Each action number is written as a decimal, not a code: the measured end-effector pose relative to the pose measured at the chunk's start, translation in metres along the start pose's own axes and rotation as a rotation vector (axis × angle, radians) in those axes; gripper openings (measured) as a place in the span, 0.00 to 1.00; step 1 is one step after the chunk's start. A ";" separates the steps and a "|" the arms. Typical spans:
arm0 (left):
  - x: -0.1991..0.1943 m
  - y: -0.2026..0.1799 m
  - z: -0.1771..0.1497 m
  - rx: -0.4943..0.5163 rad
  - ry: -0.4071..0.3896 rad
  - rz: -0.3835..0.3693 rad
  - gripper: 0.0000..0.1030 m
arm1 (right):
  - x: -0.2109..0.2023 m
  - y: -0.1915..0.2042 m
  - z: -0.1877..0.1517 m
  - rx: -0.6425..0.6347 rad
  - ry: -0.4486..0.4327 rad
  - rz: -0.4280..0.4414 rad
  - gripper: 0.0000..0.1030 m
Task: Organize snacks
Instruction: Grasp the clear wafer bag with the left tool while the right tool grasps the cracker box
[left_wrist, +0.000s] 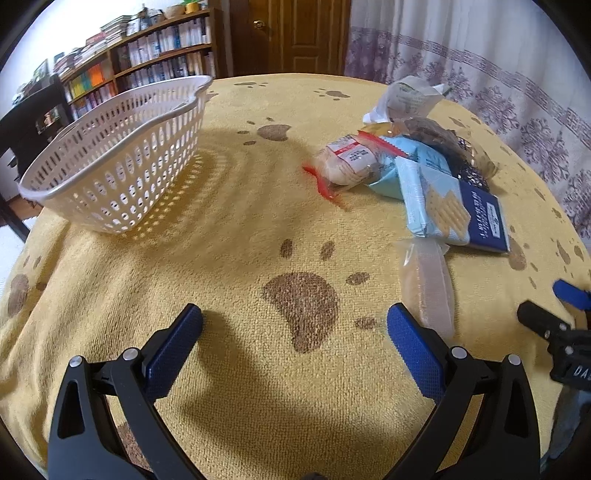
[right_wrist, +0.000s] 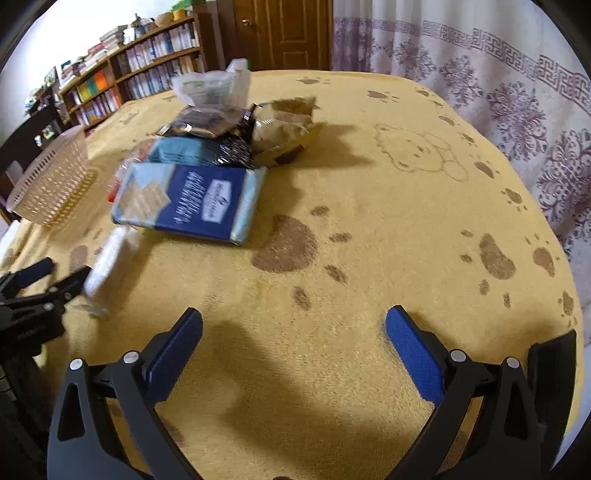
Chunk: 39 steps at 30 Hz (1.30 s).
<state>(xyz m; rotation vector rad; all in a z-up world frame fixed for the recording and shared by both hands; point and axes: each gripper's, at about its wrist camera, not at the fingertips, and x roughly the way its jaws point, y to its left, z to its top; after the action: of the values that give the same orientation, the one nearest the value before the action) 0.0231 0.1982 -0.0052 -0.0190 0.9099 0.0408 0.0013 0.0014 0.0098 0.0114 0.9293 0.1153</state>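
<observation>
Right wrist view blurs the snack pile (right_wrist: 207, 147), perhaps crackers; both grippers (left_wrist: 294, 328) (right_wrist: 294, 326) spread, empty.

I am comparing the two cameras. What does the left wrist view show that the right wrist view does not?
Only the left wrist view shows the white basket whole, with nothing visible inside it, and the red-sealed clear packet. Only the right wrist view shows the bear outline on the yellow cloth. Both show the blue cracker pack, the snack pile, the bookshelf, the door and both open grippers.
</observation>
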 end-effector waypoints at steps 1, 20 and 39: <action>-0.001 -0.001 0.001 0.011 0.000 -0.006 0.98 | -0.002 0.002 0.001 -0.006 -0.008 0.005 0.95; -0.036 -0.005 0.012 0.098 -0.075 -0.054 0.98 | 0.008 0.028 0.095 -0.037 -0.119 0.326 0.95; -0.031 0.000 0.013 0.099 -0.066 -0.029 0.98 | -0.003 0.034 0.068 -0.140 -0.090 0.470 0.95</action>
<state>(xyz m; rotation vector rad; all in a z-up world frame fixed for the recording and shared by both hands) 0.0147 0.1974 0.0275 0.0604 0.8445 -0.0306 0.0507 0.0380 0.0547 0.1048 0.8128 0.6107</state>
